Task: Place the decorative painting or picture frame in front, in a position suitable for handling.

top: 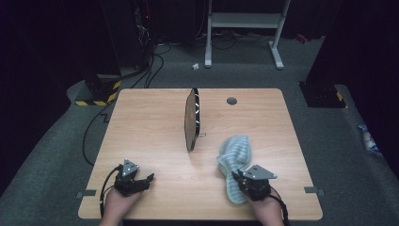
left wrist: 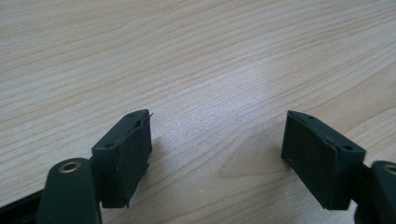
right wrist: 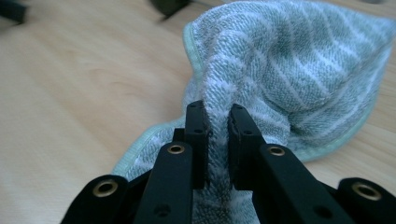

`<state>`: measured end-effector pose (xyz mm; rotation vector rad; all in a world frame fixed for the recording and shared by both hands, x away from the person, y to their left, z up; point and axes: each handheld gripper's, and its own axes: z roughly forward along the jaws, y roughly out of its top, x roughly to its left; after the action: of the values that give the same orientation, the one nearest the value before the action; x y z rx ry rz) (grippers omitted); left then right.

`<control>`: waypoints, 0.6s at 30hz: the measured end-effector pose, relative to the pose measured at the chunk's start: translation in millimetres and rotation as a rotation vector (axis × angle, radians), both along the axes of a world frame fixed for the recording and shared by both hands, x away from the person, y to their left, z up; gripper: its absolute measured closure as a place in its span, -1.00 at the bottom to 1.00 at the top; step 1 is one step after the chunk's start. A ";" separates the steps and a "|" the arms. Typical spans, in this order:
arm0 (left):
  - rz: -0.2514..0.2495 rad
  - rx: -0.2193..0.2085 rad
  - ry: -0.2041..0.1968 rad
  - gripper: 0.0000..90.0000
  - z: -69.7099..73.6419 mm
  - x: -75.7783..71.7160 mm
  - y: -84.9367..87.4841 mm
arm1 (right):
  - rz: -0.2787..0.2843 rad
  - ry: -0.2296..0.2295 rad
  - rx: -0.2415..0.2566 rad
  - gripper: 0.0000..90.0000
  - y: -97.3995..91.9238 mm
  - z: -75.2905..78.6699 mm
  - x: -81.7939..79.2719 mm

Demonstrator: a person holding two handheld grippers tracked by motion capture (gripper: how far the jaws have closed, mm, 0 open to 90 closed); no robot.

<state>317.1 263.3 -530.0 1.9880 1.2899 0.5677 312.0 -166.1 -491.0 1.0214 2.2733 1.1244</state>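
Terry cloth fills the right gripper view: the right gripper (right wrist: 217, 140) has its two black jaws pinched together on a raised fold of a pale green-and-white striped towel (right wrist: 299, 70), the pile squeezed into the narrow gap between the pads. From the high view the same towel (top: 234, 160) lies bunched at the near right part of the wooden table (top: 150, 141), its long axis running from the near edge away toward the table's middle, the far end rounded and heaped, the near end trailing under the right gripper (top: 241, 178). That view does not show the pinch itself; the gripper view does, along with the towel's light green hemmed edge curling down to the tabletop.

At the near left, well apart from the towel, the left gripper (top: 141, 181) rests low over bare wood. Its own view shows the jaws standing wide apart, left gripper (left wrist: 217, 154), with nothing but wood grain between them.

Farther off, near the table's centre, a round wooden disc (top: 191, 120) stands on edge, its face turned to the left. Beyond it a small dark grommet hole (top: 231, 100) sits close to the far edge.
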 end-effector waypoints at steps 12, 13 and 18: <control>-0.095 -0.116 -0.042 -0.23 16.4 -14.3 -7.4 | 0.227 0.021 0.014 0.77 59.8 -6.6 -20.4; -0.113 -0.139 -0.072 -0.23 23.1 -18.8 -11.5 | 0.269 0.030 0.030 0.77 70.2 -6.6 -23.8; -0.156 -0.215 -0.135 -0.33 39.6 -29.1 -25.1 | 0.362 0.018 0.029 0.77 96.2 -7.9 -24.2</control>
<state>288.1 238.2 -490.4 1.8209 1.0571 0.4589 287.8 -69.9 -498.9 0.6454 2.5294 1.2935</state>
